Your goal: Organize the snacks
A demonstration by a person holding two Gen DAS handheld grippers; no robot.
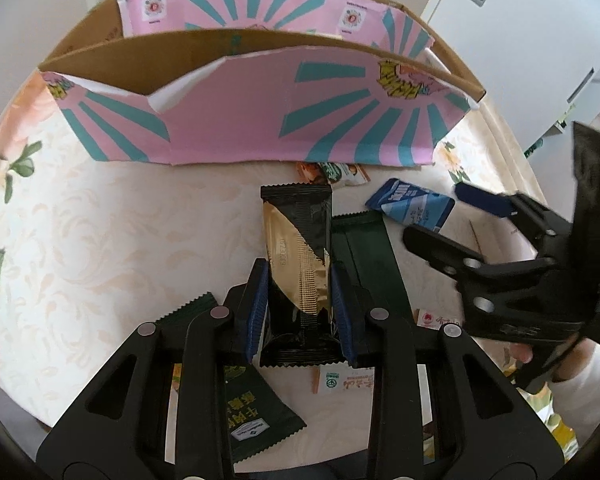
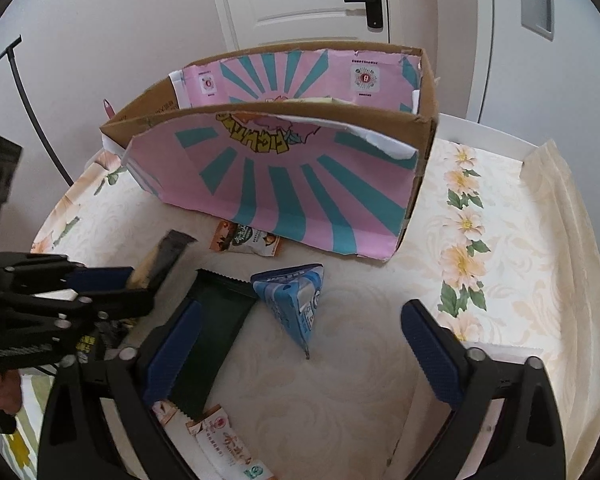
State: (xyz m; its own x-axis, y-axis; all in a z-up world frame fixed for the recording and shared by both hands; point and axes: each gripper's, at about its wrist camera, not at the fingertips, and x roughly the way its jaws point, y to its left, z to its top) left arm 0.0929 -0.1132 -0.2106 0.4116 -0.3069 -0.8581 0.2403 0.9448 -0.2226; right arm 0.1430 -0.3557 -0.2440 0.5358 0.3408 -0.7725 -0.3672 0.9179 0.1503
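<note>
Black-gold packet [image 1: 298,264] sits clamped in my left gripper [image 1: 300,312], right gripper [image 2: 300,354] agape, box [image 1: 260,120] ahead, several snacks left.

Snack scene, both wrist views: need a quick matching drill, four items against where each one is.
Items:
1 black-and-gold packet
2 blue-and-white packet
3 dark green packet
4 pink-and-teal box

Places:
A standing at the back of the table
B clamped in the left gripper
C lying between the right gripper's open jaws
D under the right gripper's left finger

Pairs: 1-B, 2-C, 3-D, 4-A
</note>
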